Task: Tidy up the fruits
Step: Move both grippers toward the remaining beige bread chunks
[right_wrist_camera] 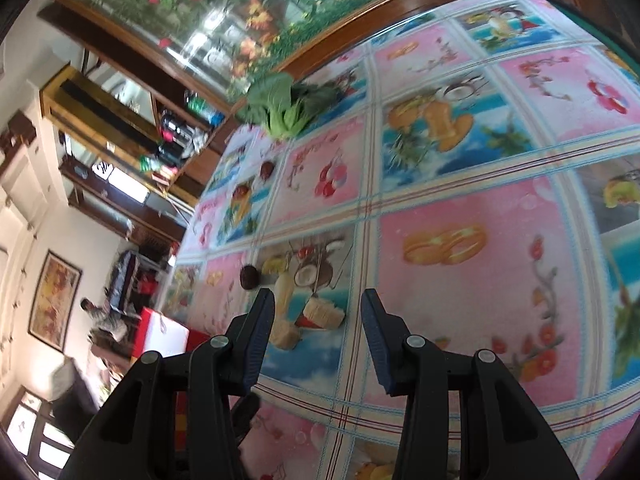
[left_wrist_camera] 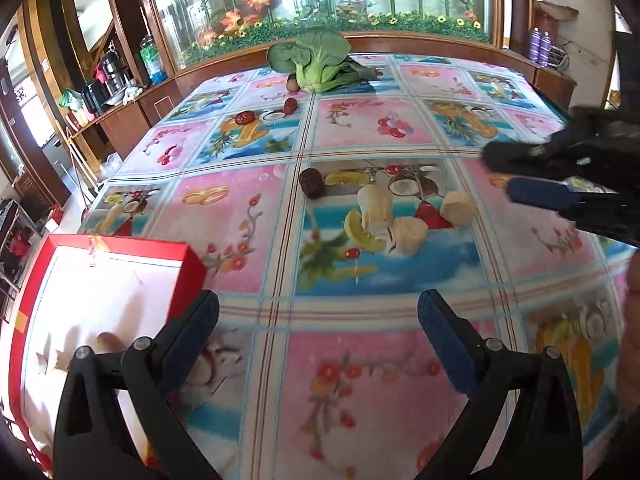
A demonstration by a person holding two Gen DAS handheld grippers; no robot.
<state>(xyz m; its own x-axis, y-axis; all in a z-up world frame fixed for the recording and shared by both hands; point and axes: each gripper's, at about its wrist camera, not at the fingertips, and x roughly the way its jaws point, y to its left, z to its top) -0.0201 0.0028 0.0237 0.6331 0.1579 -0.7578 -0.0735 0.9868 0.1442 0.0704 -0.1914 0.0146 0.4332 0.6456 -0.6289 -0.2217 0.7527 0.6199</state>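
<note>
The left gripper (left_wrist_camera: pixel 318 320) hangs over the desk (left_wrist_camera: pixel 360 380) with its two blue-padded fingers (left_wrist_camera: pixel 192 332) spread wide and nothing between them; it is released. Just beside its left finger sits a red box (left_wrist_camera: pixel 192 276) with a pale lining, at the near left edge of the desk; a few small tan pieces (left_wrist_camera: pixel 106 342) lie inside, too blurred to name.

The right gripper (right_wrist_camera: pixel 318 332) is also released, its fingers parted and empty above the cloth; from the left wrist view it shows at the right edge (left_wrist_camera: pixel 516 172), blurred.

Ahead of both grippers, near the middle of the desk, lie pale cut chunks (left_wrist_camera: pixel 408 232) close together, and beside them a dark red jujube (left_wrist_camera: pixel 311 183); the chunks also show just beyond the right gripper's left finger (right_wrist_camera: pixel 324 312), with the jujube (right_wrist_camera: pixel 250 277) further off. Further back two more jujubes (left_wrist_camera: pixel 245 117) (left_wrist_camera: pixel 291 106) rest apart on the cloth.

At the far edge of the desk lies a green bok choy (left_wrist_camera: pixel 316 60), with a small brownish fruit (left_wrist_camera: pixel 293 85) touching its base; behind it stands a glass cabinet with artificial flowers (left_wrist_camera: pixel 256 0).

The desk wears a glossy tablecloth (right_wrist_camera: pixel 460 260) printed with pink and blue fruit squares.
</note>
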